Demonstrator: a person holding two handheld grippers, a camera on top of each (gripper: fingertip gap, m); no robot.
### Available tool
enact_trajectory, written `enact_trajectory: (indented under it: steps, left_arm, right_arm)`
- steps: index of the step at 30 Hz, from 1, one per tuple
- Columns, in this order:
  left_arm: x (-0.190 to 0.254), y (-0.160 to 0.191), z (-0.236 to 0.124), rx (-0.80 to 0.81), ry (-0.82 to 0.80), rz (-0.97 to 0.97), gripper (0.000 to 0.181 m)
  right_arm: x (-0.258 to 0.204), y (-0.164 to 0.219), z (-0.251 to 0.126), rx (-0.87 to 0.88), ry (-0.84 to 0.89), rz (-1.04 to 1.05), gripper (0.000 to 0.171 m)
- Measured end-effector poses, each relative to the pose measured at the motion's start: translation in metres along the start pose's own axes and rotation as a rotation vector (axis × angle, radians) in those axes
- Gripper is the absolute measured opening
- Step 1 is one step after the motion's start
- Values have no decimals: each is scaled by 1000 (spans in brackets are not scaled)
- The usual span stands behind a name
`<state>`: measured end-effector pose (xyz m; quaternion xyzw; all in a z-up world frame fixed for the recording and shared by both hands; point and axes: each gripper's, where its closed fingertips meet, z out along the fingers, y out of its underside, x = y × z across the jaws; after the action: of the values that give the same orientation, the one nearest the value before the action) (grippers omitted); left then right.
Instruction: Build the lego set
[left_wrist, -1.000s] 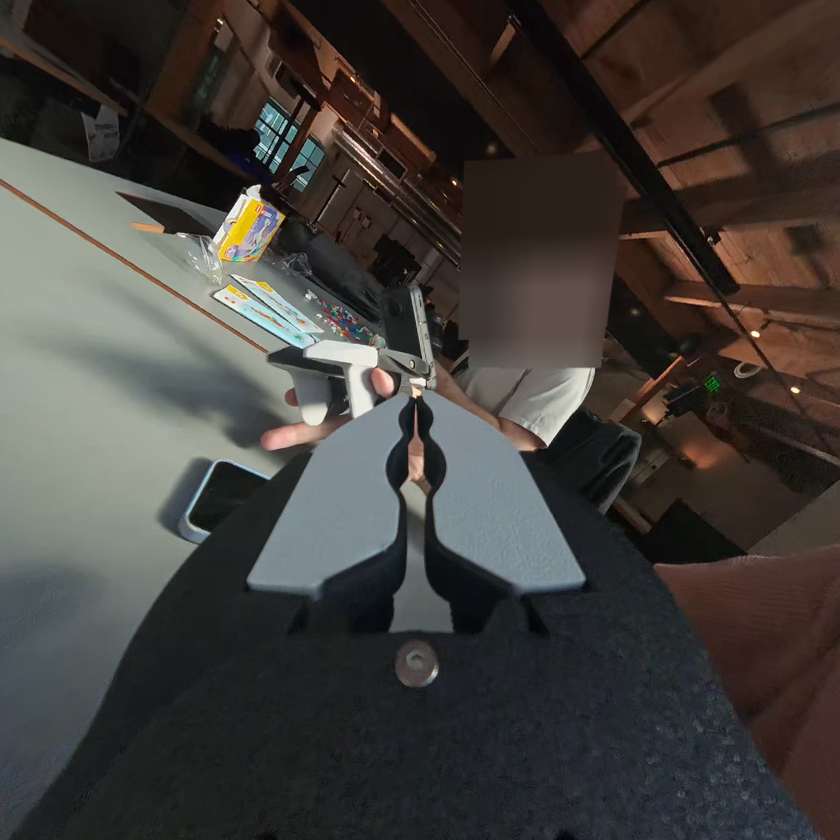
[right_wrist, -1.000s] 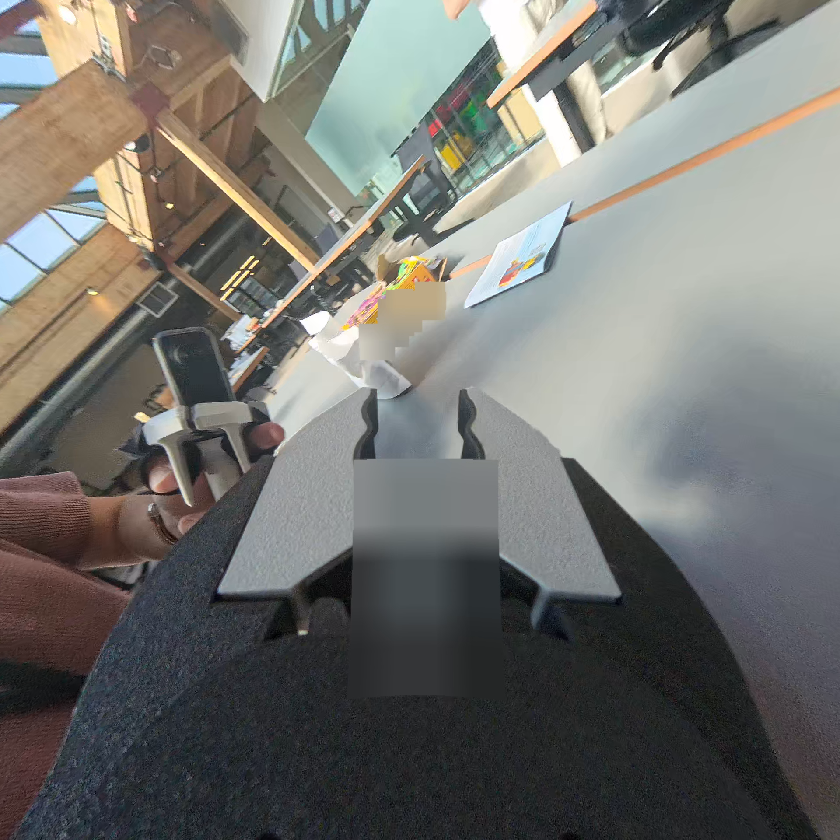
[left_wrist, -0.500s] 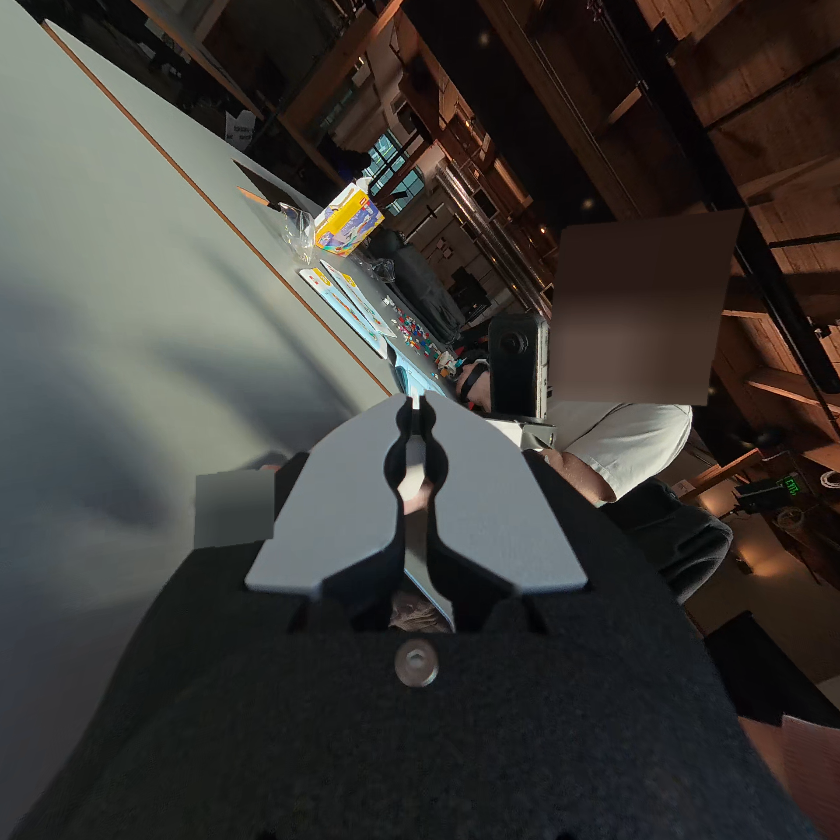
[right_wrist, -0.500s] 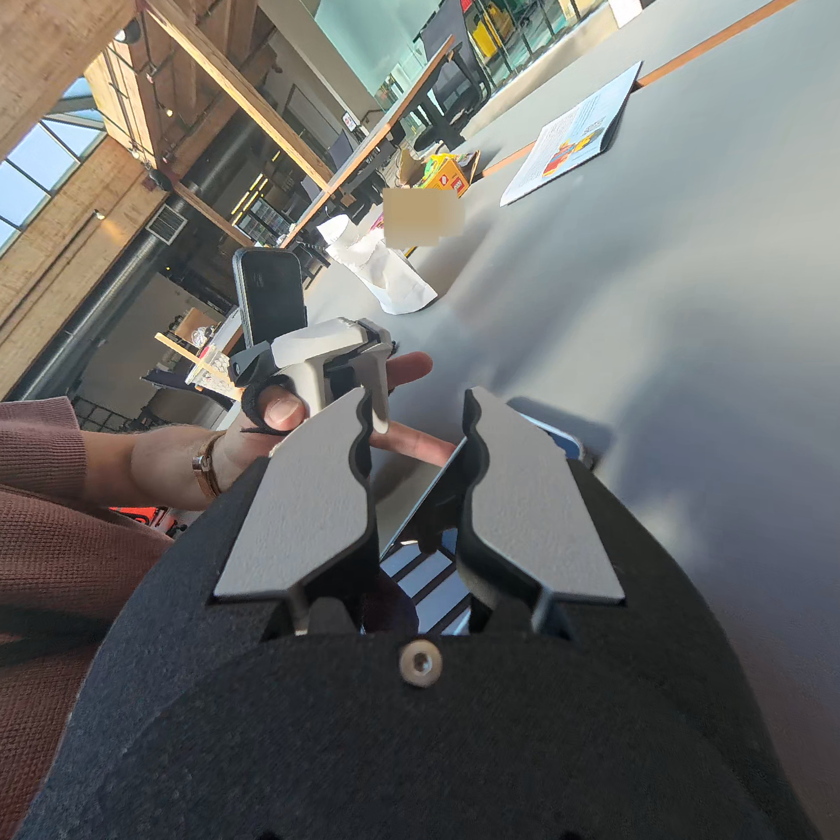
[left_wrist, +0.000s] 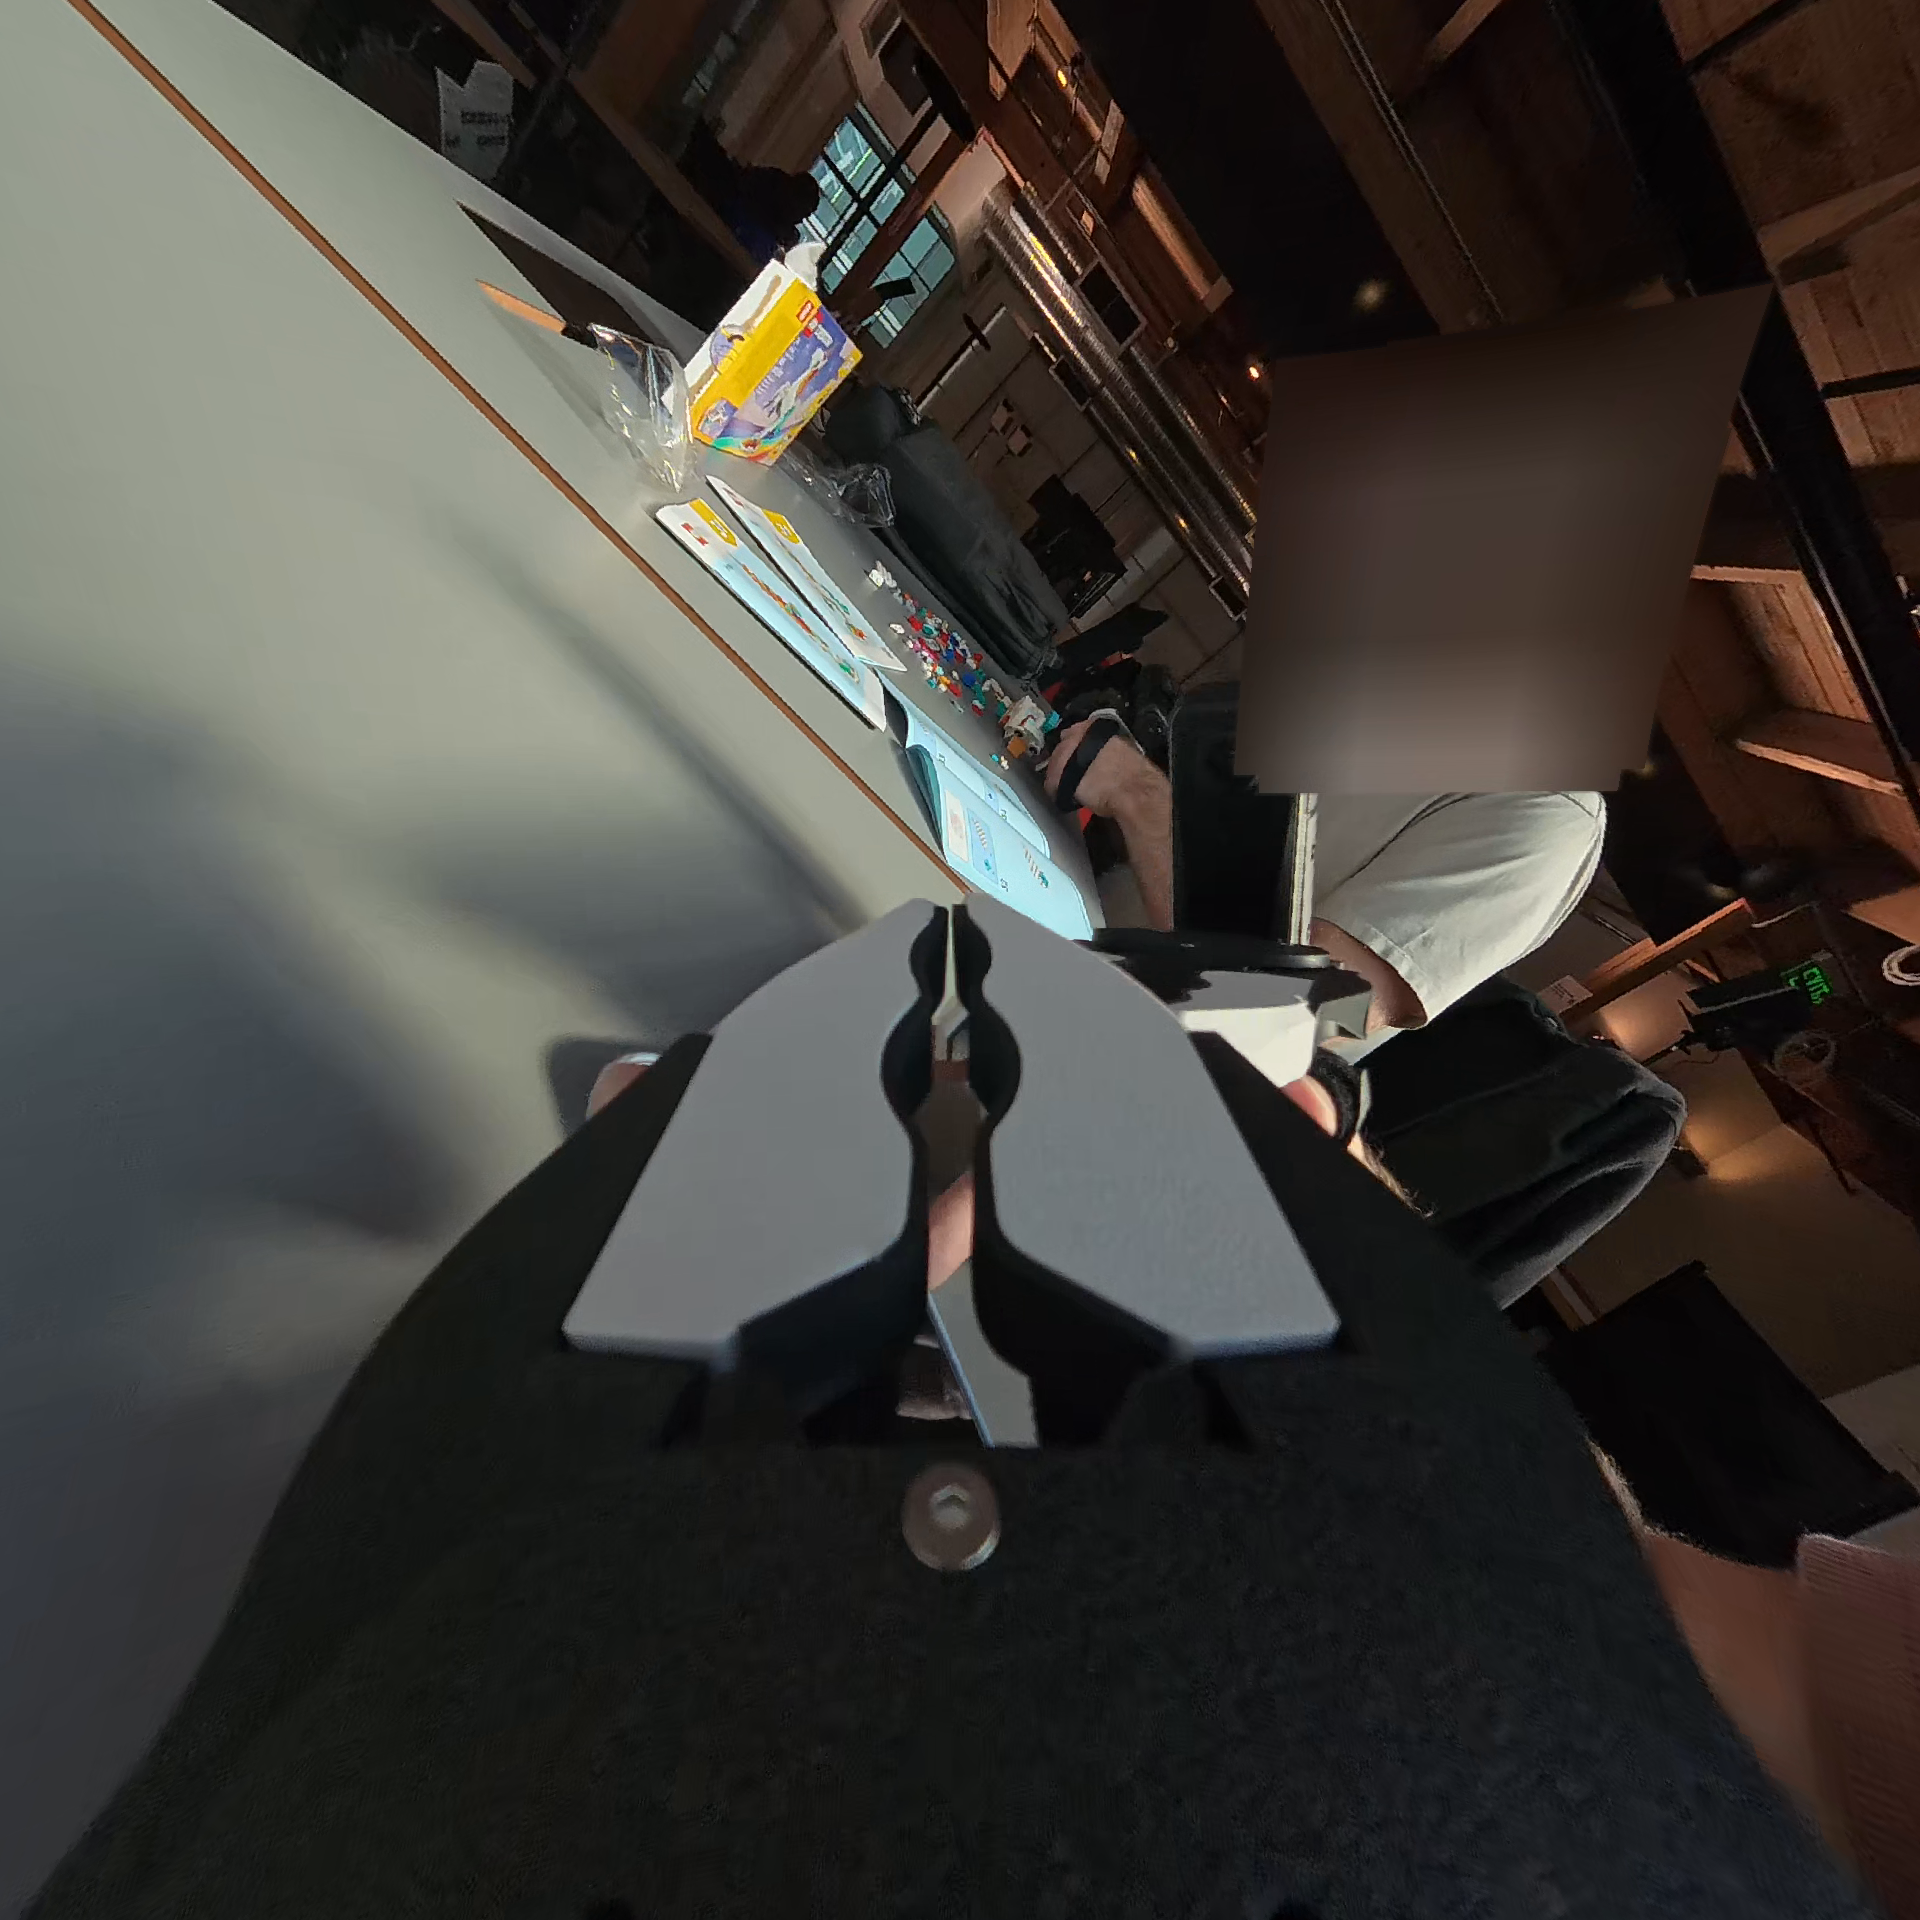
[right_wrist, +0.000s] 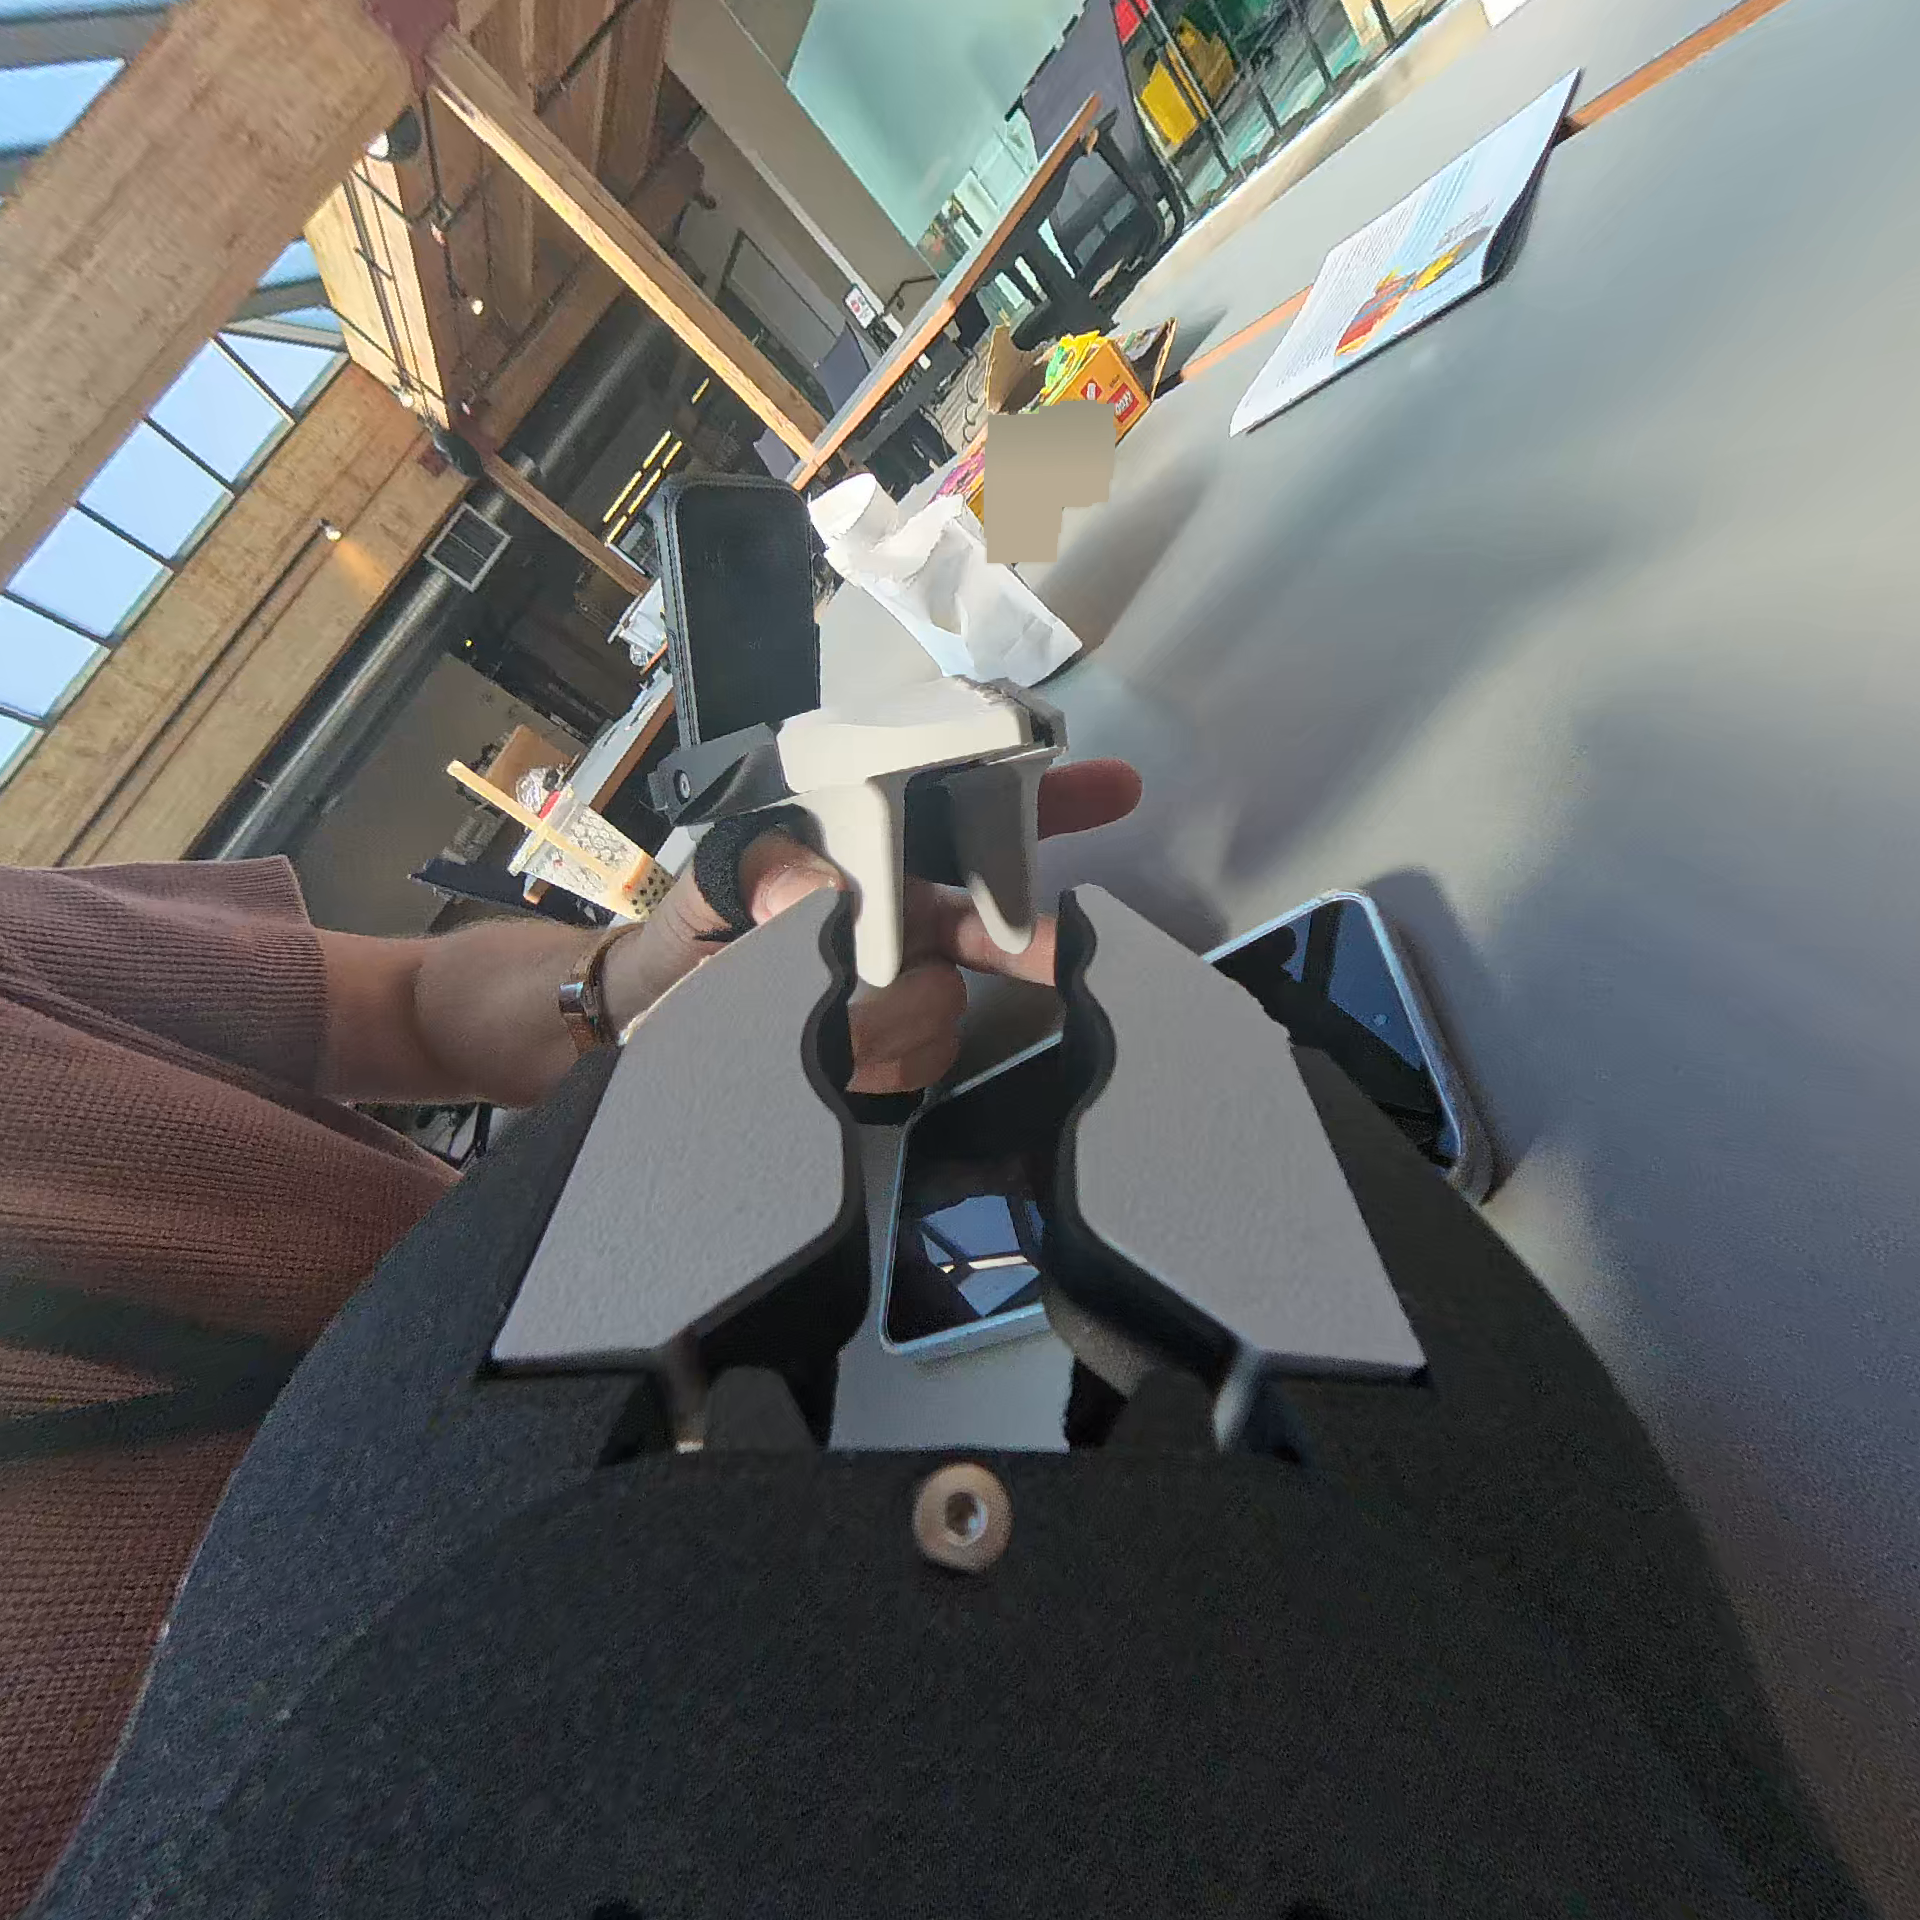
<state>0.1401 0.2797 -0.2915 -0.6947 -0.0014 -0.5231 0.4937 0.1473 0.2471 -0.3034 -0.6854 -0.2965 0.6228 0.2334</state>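
My left gripper (left_wrist: 951, 916) is shut with nothing between its fingers and is held above the grey table (left_wrist: 260, 623). My right gripper (right_wrist: 956, 914) is open and empty. It hovers over a phone in a light-blue case (right_wrist: 1340, 1029) lying on the table. The left gripper's white body (right_wrist: 914, 748), held in a hand, shows just beyond the right fingertips. Loose lego bricks (left_wrist: 940, 655), instruction booklets (left_wrist: 779, 592) and a yellow lego box (left_wrist: 774, 374) lie far off on the table. No brick is near either gripper.
A person in a white shirt (left_wrist: 1455, 894) sits at the far bricks. A clear plastic bag (left_wrist: 644, 405) lies by the box. In the right wrist view, an open booklet (right_wrist: 1403, 291), an orange box (right_wrist: 1091, 384) and a white paper bag (right_wrist: 956, 592) lie farther back. My left and right fingertips are right by each other.
Both views have swung. The right gripper now looks down on the phone, with the left gripper's body close ahead. Left stays shut, right stays open.
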Motion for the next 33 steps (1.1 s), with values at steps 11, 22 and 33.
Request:
enact_trajectory:
  steps: [11,22,33]
  left_arm:
    - [16,-12,-30,20,28,7,0]
    - [47,-74,-213,-158,-220,840,12]
    - [-33,16,-371,-661,-407,950,24]
  right_arm:
    - [-3,-4,-15,80,90,-23,34]
    - [-59,-1,23,-139,320,-584,36]
    - [-56,96,166,-677,227,-839,29]
